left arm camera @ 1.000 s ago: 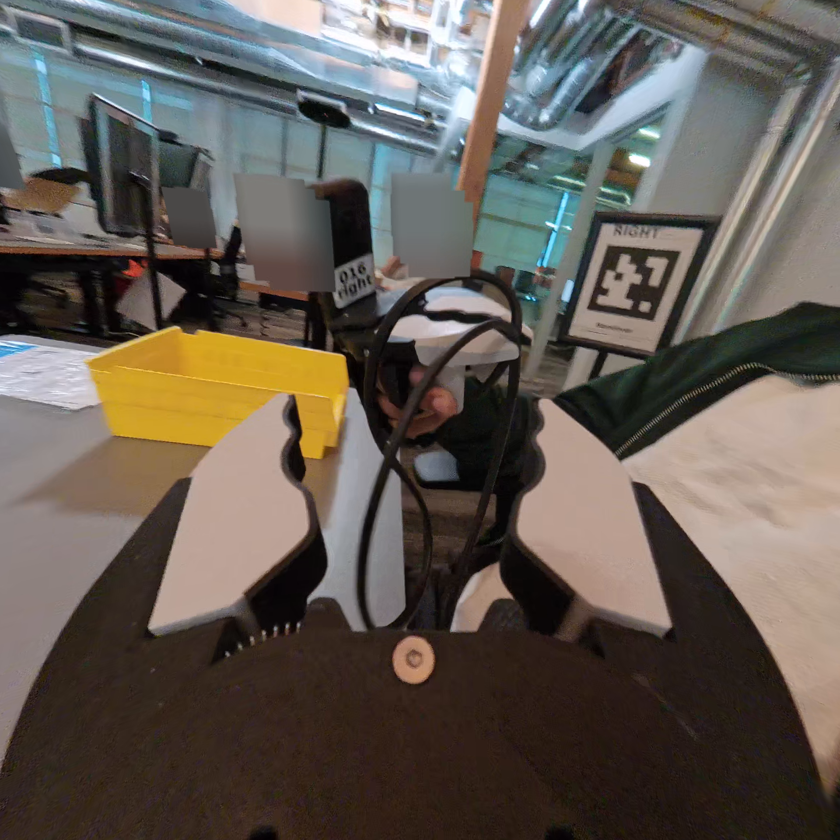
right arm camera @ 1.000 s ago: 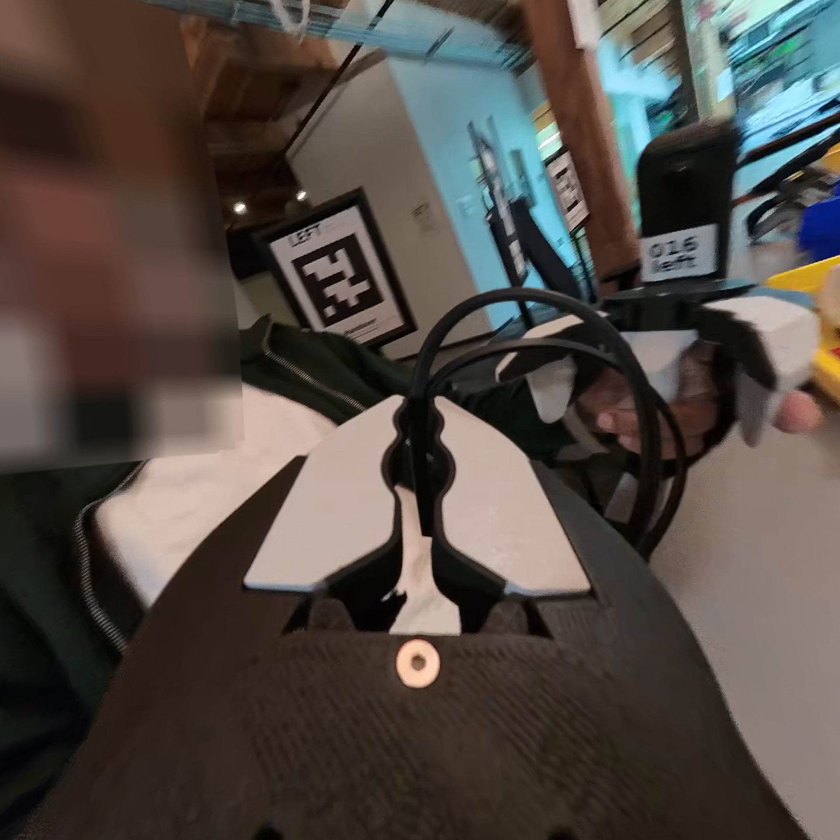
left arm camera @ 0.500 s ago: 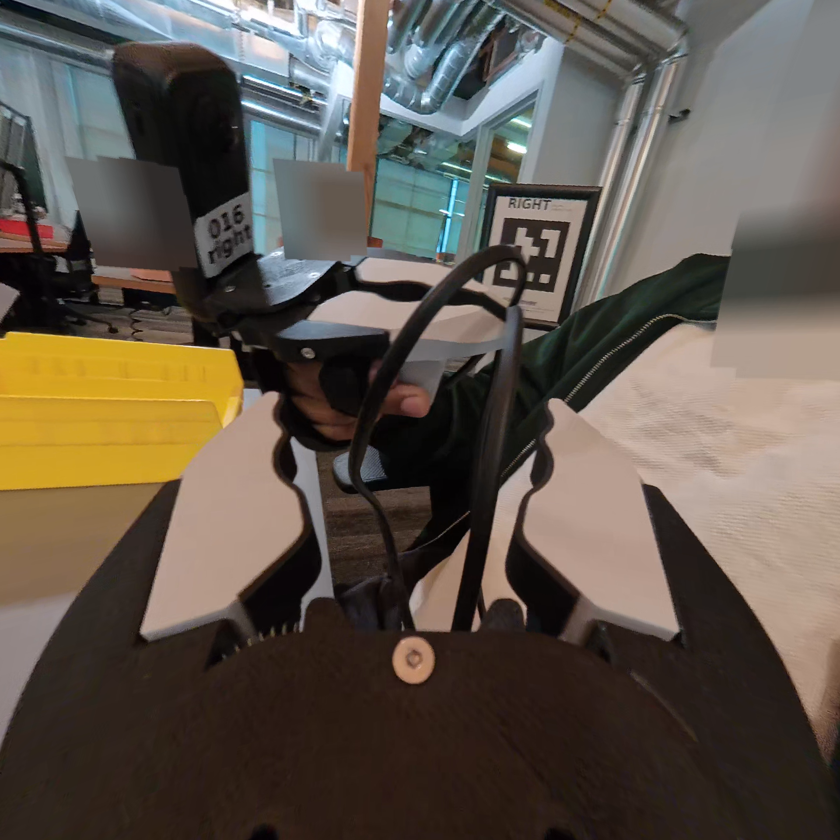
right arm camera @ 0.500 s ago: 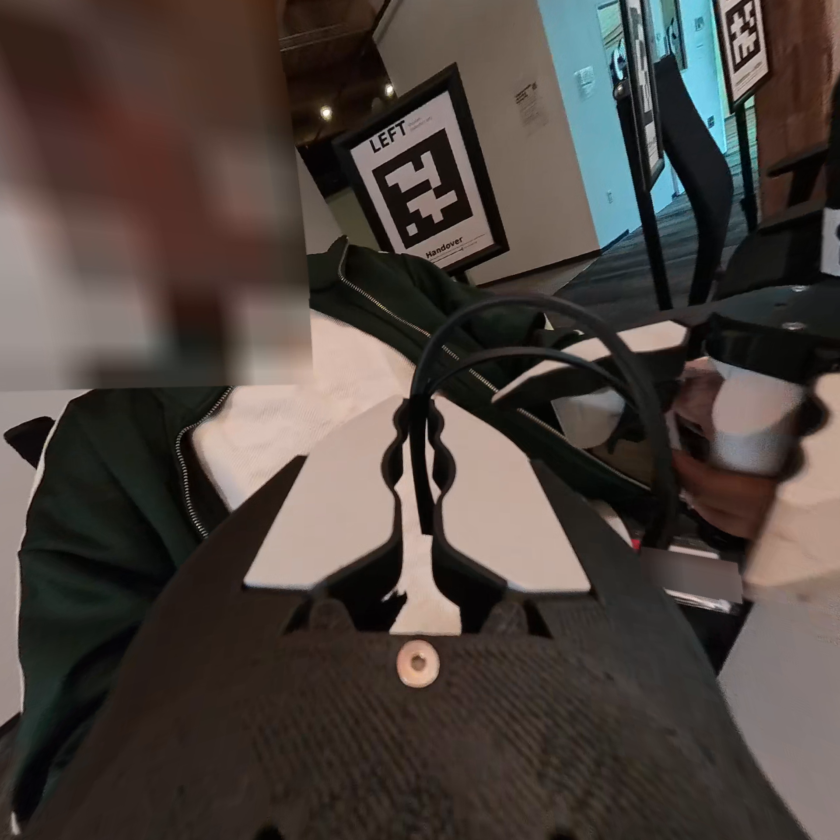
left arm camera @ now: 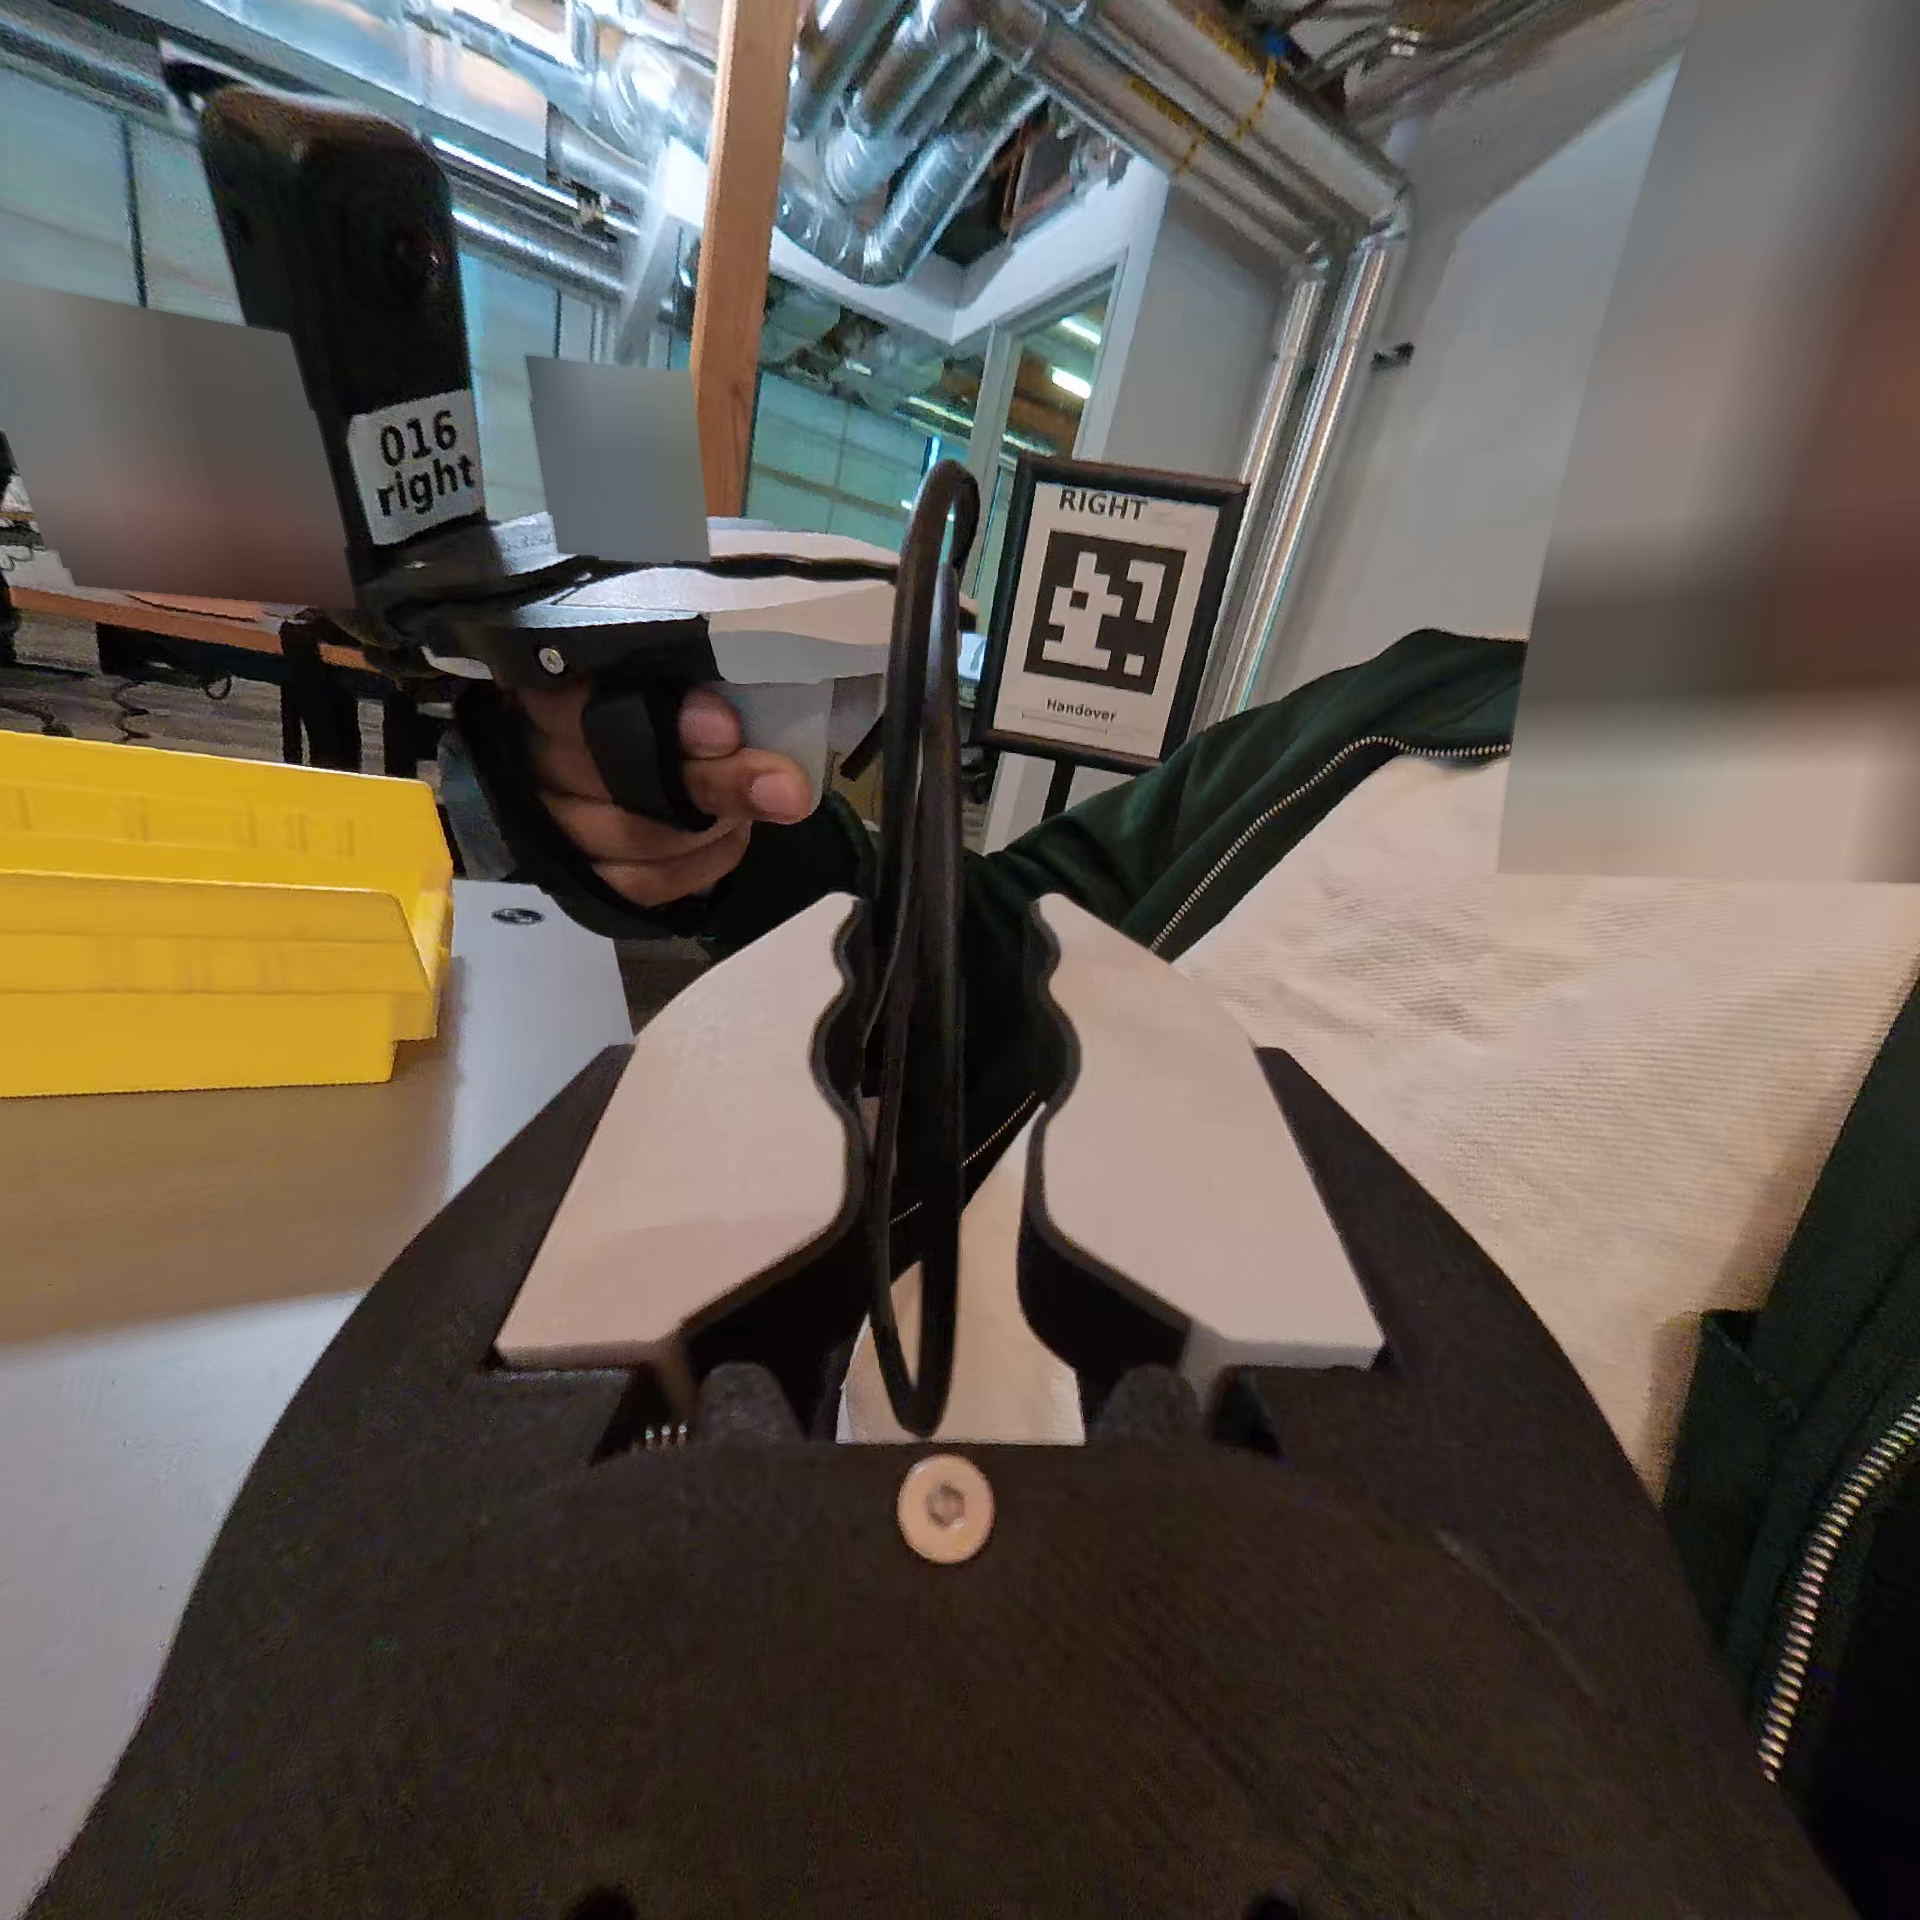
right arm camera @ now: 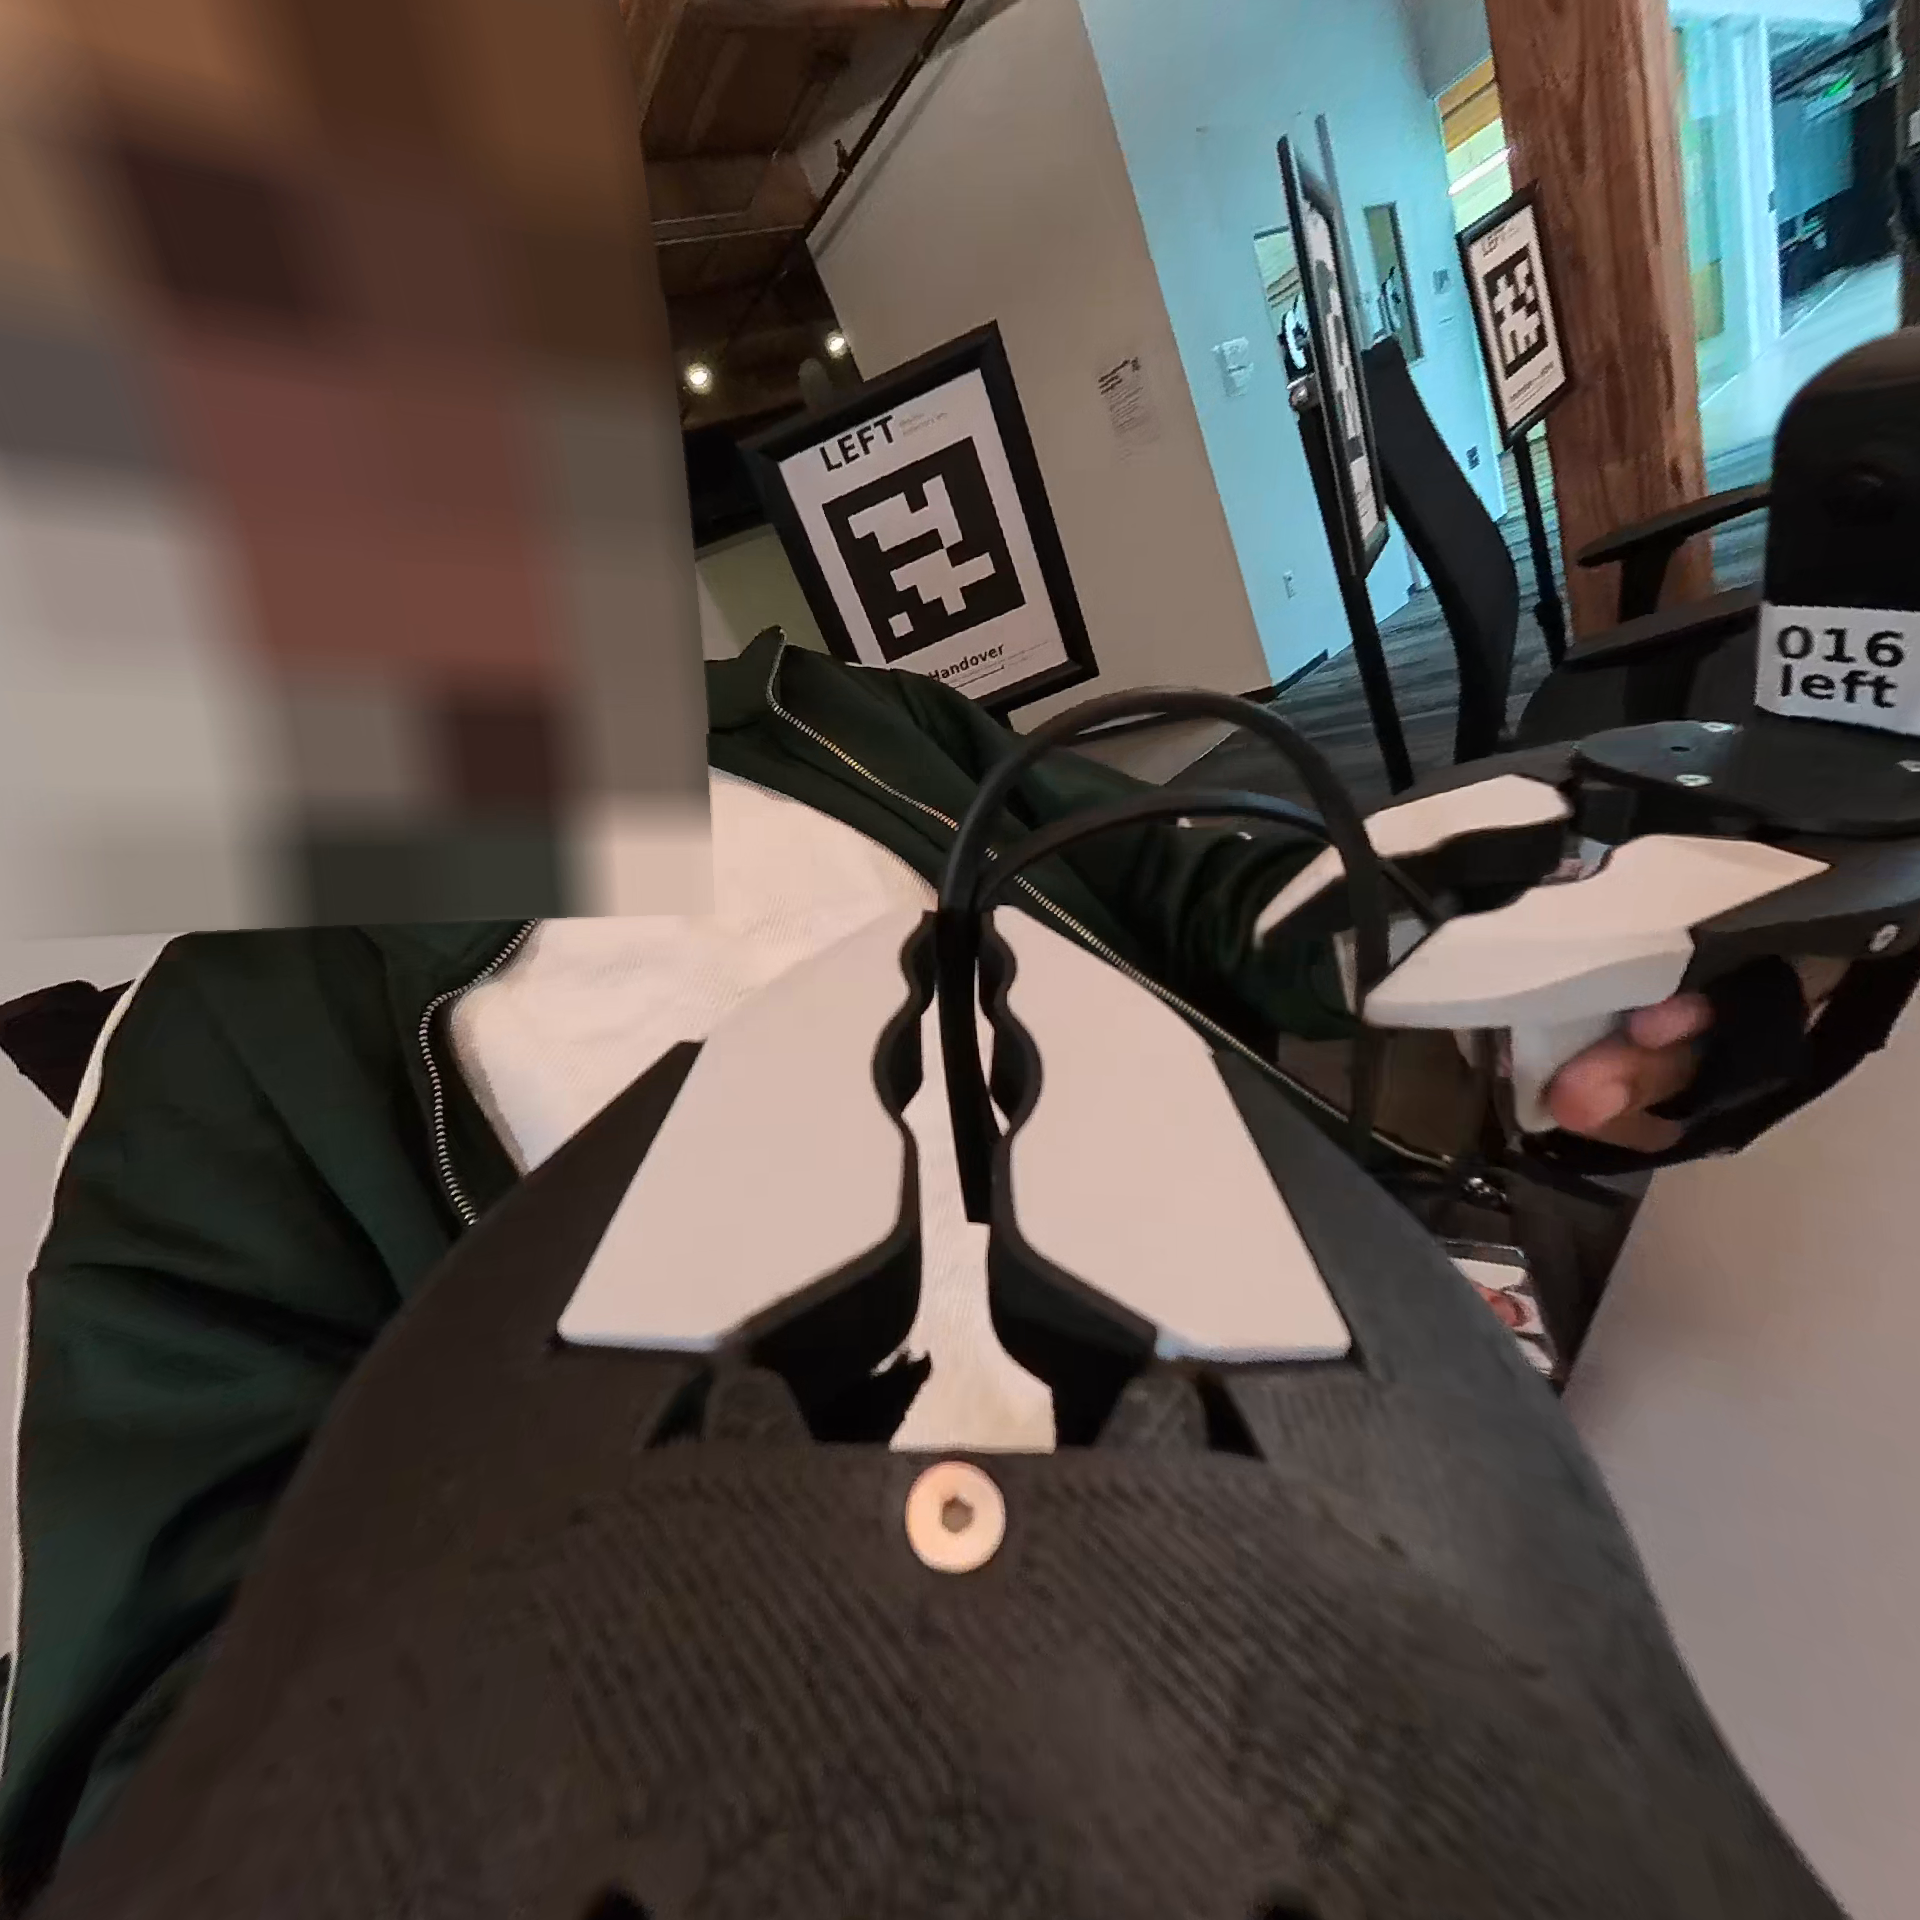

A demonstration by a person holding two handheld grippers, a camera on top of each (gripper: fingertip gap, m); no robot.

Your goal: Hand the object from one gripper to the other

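**Black cable loop caught between two grippers**

The right gripper [right arm camera: 958,1023] is clenched on a coiled black cable [right arm camera: 1195,790]; its two white fingers [right arm camera: 790,1164] pinch the strands at their scalloped tips, and the loop arches up and away from the tips toward the other tool. In the right wrist view, the left gripper [right arm camera: 1340,935] reaches in from the side with the far part of the loop passing between its white fingers, which are not closed together.

The left wrist view shows the same: the cable [left arm camera: 920,935] stands upright in the gap between the left gripper [left arm camera: 945,925] fingers [left arm camera: 717,1143], with space showing on both sides of the strands, so this tool is still parted and not yet squeezing. Beyond the cable, the right gripper [left arm camera: 790,613] is seen side-on, a hand [left arm camera: 665,790] wrapped round its trigger.

Behind the cable stands a framed marker sign [left arm camera: 1112,613]. To the cable's side a yellow bin [left arm camera: 208,914] rests on the grey table [left arm camera: 156,1403]. On the cable's other side is the person's dark green zipped jacket [left arm camera: 1299,769] over a white shirt [left arm camera: 1558,1091].
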